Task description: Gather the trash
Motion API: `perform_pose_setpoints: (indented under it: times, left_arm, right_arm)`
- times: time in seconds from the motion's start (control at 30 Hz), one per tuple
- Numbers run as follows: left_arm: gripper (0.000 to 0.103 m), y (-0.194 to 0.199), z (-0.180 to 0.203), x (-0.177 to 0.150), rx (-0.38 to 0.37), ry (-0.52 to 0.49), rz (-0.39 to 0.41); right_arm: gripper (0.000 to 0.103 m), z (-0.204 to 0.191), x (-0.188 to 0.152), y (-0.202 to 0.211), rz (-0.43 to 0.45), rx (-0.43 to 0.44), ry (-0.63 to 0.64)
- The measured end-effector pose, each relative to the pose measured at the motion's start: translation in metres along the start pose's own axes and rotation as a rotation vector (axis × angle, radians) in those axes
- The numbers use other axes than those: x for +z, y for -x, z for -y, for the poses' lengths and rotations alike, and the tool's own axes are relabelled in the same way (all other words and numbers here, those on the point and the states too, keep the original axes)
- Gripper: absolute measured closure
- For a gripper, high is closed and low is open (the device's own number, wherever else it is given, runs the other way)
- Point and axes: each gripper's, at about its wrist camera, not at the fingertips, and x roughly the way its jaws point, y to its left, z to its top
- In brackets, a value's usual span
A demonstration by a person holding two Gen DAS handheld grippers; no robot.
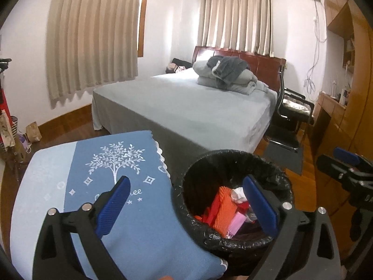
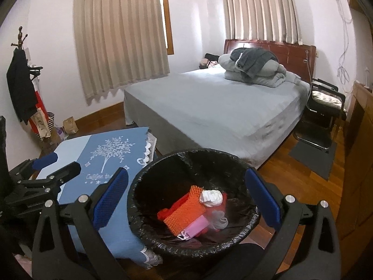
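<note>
A bedroom seen from two cameras, each looking forward along a handheld gripper with black arms and blue ribbed finger pads.

In the left wrist view, the left gripper [image 1: 186, 200] has its jaws spread wide with nothing between the pads. Its left pad hangs over a table draped in a blue cloth printed with a white tree [image 1: 112, 186]. Its right pad hangs over the mouth of a round waste bin lined with a crinkled black plastic bag [image 1: 233, 161]. The bin stands just beside the table on its right, on a reddish-brown wooden floor [image 1: 305, 179].

The trash lies inside the bin: a piece of orange ridged packaging [image 1: 225, 212], a crumpled white tissue [image 1: 237, 193], a small pink wrapper [image 1: 236, 224] and some red scraps.

In the right wrist view, the right gripper [image 2: 186, 200] is also spread wide and empty, one pad on either side of the bin's rim as seen from above, touching neither the bin nor the trash. The left gripper shows at the left edge of this view, over the table.

Behind the table and bin is a large bed with a pale grey sheet [image 2: 209, 102] and a dark wooden headboard. Folded grey bedding [image 2: 254, 67] is piled near the head. Beige pleated curtains [image 2: 119, 39] cover two windows. A black chair [image 2: 324, 109] stands to the right of the bed.
</note>
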Motion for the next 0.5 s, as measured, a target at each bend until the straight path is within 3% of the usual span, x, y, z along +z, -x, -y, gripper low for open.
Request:
perform_pose_setpoints:
  times: [0.5]
  left_arm:
    - [0.008,0.021,0.0,0.003,0.002,0.003,0.049]
  right_arm:
    - [0.005,-0.011,0.004,0.007,0.013,0.013,0.018]
